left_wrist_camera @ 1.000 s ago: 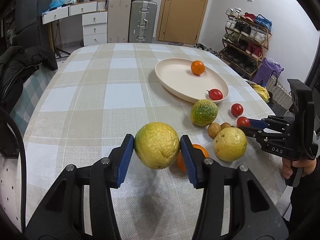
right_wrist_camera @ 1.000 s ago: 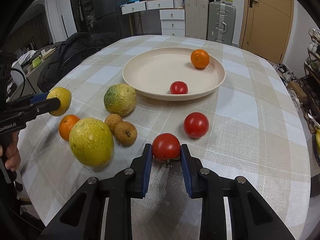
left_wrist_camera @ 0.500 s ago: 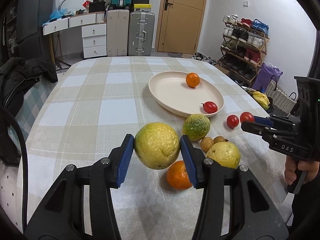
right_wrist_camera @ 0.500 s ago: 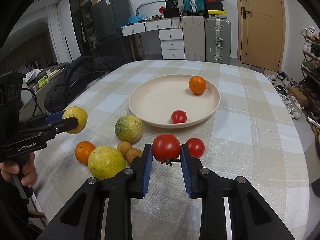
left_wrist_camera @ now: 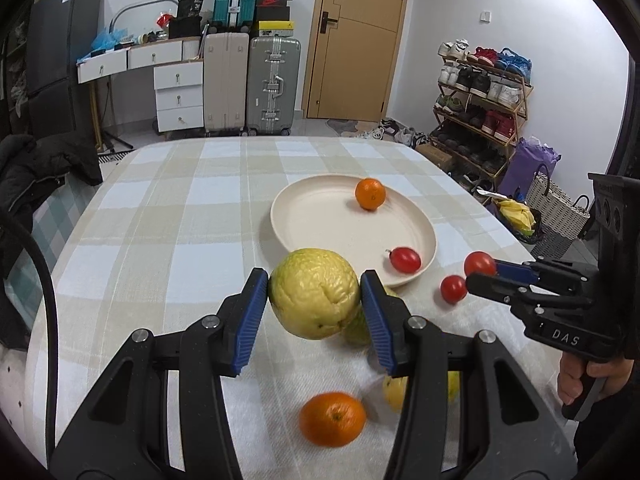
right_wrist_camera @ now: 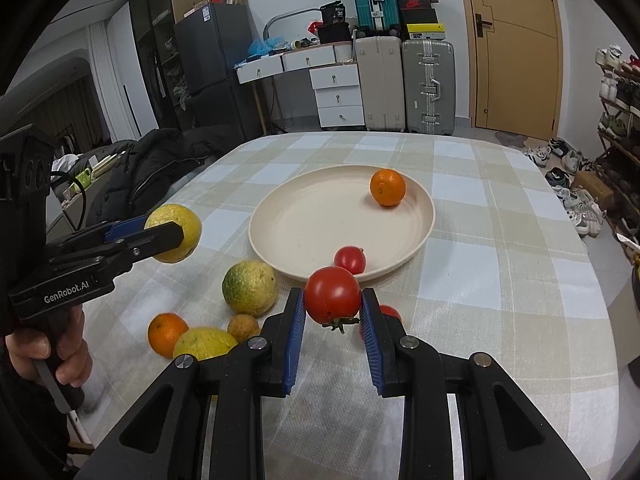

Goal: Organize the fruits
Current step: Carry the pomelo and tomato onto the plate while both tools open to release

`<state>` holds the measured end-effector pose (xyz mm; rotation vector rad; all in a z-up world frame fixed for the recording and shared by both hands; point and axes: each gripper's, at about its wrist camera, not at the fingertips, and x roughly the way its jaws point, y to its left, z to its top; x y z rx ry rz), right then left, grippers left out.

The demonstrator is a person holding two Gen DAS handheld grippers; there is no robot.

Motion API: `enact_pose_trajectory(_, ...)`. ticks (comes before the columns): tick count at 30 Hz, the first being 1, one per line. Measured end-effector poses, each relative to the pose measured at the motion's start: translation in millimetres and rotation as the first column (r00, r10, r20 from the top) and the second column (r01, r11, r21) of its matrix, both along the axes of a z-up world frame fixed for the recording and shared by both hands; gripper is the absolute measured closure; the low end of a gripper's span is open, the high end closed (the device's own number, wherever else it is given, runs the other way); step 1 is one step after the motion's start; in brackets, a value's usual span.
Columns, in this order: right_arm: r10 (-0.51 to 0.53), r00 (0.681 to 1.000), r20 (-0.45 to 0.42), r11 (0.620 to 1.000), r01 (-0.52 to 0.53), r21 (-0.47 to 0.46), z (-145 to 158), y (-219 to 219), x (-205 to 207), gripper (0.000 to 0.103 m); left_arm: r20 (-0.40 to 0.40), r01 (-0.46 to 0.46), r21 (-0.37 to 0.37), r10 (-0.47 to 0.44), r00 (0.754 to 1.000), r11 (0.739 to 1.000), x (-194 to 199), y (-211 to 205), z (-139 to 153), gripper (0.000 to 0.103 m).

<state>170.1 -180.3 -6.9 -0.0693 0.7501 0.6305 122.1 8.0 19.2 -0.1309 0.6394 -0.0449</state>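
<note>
From the left wrist, the left gripper's finger hides most of a greenish citrus and a yellow citrus. The orange nearest the lens is blurred. From the right wrist, a small tomato peeks from behind the right gripper's finger, and the yellow citrus sits partly behind the other.

My left tool has black arms and blue ribbed pads, pinching a yellow, dimpled citrus. My right tool, black and blue as well, pinches a glossy red tomato with a green stem. The counter wears a beige-and-white checked cloth. At twelve o'clock, the cream plate carries an orange mandarin and a small red tomato. At ten o'clock sits a mottled green-yellow citrus.
</note>
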Motion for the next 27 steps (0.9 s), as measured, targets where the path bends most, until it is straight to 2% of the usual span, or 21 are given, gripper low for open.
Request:
enact_pose_trajectory(10,-0.029,0.999,-0.027,0.998,0.030,0.050,7.3,-0.6,26.9,0.075,0.008,0.008,0.006,-0.008,1.000,1.000,31.2,-12.5,5.1,0.058)
enact_pose_trajectory(27,-0.056,0.997,-0.057,0.996,0.060,0.071,5.4,1.6,59.9,0.075,-0.023,-0.009,-0.012,0.008,1.000,1.000,75.6,-18.6,-9.1,0.058)
